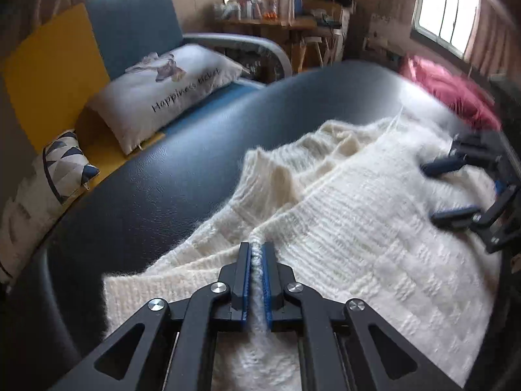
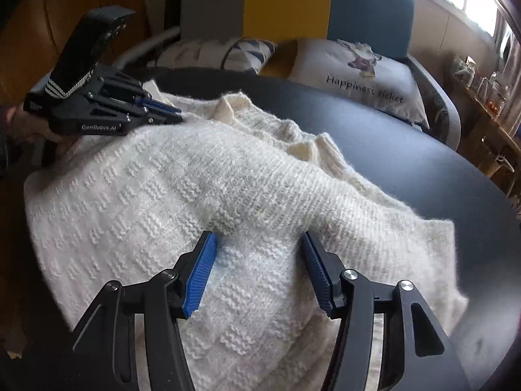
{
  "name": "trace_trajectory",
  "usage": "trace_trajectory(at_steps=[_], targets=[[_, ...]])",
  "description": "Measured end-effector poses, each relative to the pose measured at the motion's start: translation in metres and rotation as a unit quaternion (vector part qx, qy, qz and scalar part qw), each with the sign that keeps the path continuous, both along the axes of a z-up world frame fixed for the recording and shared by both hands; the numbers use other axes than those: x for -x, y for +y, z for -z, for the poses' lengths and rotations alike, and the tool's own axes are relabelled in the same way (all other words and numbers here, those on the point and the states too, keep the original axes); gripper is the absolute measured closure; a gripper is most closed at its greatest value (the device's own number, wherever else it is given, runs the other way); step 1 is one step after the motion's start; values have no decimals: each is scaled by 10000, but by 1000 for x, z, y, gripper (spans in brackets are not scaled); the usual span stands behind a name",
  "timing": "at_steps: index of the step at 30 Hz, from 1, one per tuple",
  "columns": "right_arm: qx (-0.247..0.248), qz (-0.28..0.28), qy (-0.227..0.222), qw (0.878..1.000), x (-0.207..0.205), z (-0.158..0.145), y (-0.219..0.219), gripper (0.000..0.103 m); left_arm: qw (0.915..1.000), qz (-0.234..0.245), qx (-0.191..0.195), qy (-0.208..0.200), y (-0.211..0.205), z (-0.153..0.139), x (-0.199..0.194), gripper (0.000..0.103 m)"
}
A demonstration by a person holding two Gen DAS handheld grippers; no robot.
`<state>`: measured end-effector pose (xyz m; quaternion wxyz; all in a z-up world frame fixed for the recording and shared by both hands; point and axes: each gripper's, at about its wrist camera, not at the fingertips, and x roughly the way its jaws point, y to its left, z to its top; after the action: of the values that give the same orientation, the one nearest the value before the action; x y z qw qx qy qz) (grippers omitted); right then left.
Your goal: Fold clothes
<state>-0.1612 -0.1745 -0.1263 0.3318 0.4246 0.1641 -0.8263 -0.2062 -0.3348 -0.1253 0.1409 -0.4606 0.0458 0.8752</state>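
Observation:
A cream knitted sweater (image 1: 351,228) lies partly folded on a dark round table (image 1: 182,179); it also shows in the right wrist view (image 2: 202,189). My left gripper (image 1: 257,251) is shut on a ridge of the sweater's knit near the table's near edge; it also shows in the right wrist view (image 2: 172,112) at the sweater's far left edge. My right gripper (image 2: 259,241) is open, its blue pads straddling the sweater's near fold with fabric between them. In the left wrist view it (image 1: 451,189) hovers open over the sweater's right side.
A blue and yellow sofa (image 1: 130,22) stands behind the table with a white "Happiness ticket" pillow (image 1: 169,88) and a patterned cushion (image 1: 65,163). A red cloth (image 1: 446,88) lies beyond the table's far right. A cluttered wooden desk (image 1: 280,22) stands by the window.

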Motion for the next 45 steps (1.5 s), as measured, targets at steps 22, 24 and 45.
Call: trace_trajectory(at_steps=[22,24,45], targets=[[1627,-1162,-1502,9682,-38,-30,-41,37,9468,-1304,-2931,257,-140,-37,-196,72],[1801,-1475,-1870,9544,-49,-31,-54,36,9405,-1199,-3179,85,-143,-22,-216,71],[1050,-1510,-1986,9627,-46,-20,-144,36,9258,555,-3706,-492,-102,19,-201,63]])
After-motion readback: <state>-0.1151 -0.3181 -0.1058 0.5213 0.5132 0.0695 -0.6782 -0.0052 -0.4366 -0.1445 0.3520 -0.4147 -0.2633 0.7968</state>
